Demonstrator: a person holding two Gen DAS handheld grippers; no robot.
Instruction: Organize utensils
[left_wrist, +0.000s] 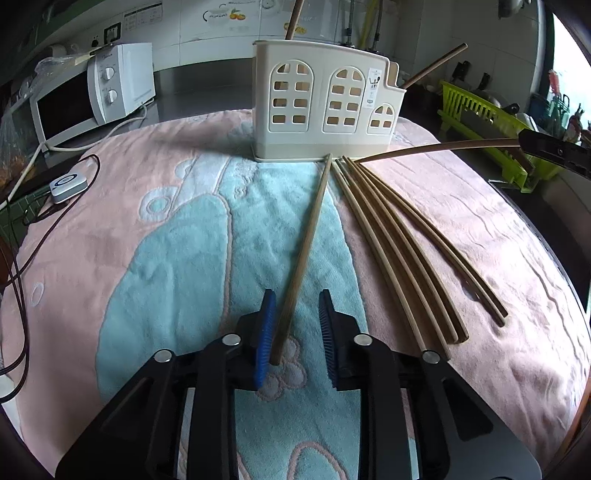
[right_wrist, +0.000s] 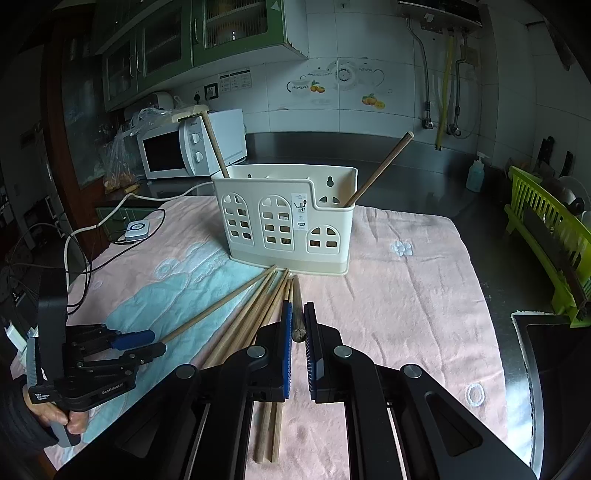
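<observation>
The left claw (left_wrist: 297, 328) stands partly open around a single chopstick (left_wrist: 306, 254) lying on the towel (left_wrist: 147, 229); the right pad is clear of it, so nothing is gripped. The right claw (right_wrist: 297, 332) is closed on one dark chopstick (right_wrist: 297, 314), its far tip resting near the base of the cream utensil holder (right_wrist: 288, 221), probably to steady it before lifting. Four loose chopsticks (left_wrist: 399, 258) lie fanned on the towel in front of the holder, tips toward it. Two more already stand inside. On the desk (right_wrist: 406, 155), a microwave (left_wrist: 85, 96), cables and a green dish rack (right_wrist: 546, 240) sit well apart; nothing blocks the holder.
</observation>
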